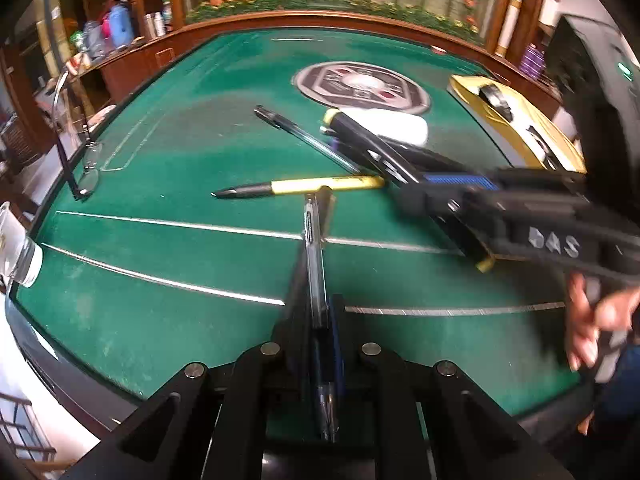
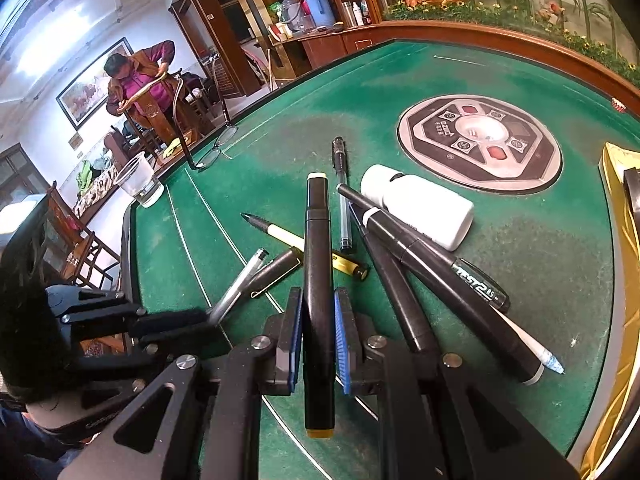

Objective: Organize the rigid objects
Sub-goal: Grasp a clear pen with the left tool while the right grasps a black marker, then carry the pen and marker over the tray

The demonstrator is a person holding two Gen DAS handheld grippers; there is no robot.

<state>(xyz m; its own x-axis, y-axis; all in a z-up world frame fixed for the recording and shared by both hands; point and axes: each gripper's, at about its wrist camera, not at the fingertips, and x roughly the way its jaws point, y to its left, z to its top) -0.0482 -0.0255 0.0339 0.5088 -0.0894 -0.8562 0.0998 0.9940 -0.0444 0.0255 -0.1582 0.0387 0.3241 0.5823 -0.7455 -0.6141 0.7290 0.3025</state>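
My left gripper (image 1: 318,322) is shut on a clear gel pen (image 1: 315,264) that points forward over the green table (image 1: 160,280). My right gripper (image 2: 318,334) is shut on a thick black marker (image 2: 318,280) with yellow ends. It reaches in from the right in the left wrist view (image 1: 404,168), and the left gripper with its pen shows at lower left in the right wrist view (image 2: 200,320). On the felt lie a yellow-and-black pen (image 1: 304,187), a clear pen with a black cap (image 2: 341,196), two black markers (image 2: 432,280) and a white bottle (image 2: 420,210).
A round control panel (image 2: 480,144) sits in the table's middle. A yellow box (image 1: 516,120) lies at the right edge. Glasses (image 1: 86,168) and a plastic cup (image 2: 140,180) stand near the left edge. A person (image 2: 140,80) stands beyond the table.
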